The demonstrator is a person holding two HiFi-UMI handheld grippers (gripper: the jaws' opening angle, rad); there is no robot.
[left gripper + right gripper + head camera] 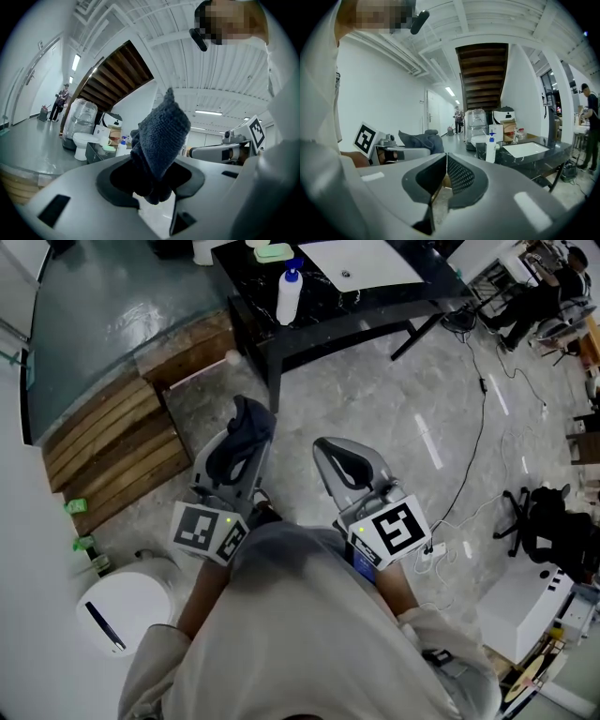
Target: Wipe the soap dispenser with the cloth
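Observation:
The soap dispenser (290, 292), a white bottle with a blue pump, stands on the near left part of a black table (375, 298). It also shows small in the left gripper view (122, 146) and the right gripper view (491, 149). My left gripper (248, 424) is shut on a dark blue cloth (242, 439), which sticks up between its jaws (160, 133). My right gripper (324, 446) is shut with nothing in it (445, 161). Both grippers are held over the floor, well short of the table.
A white sink basin (361, 263) and a green soap dish (273, 252) lie on the table. Wooden steps (112, 451) run along the left, with a white round bin (122, 610) beside me. Cables (483, 427) and a black chair (548, 526) are at the right.

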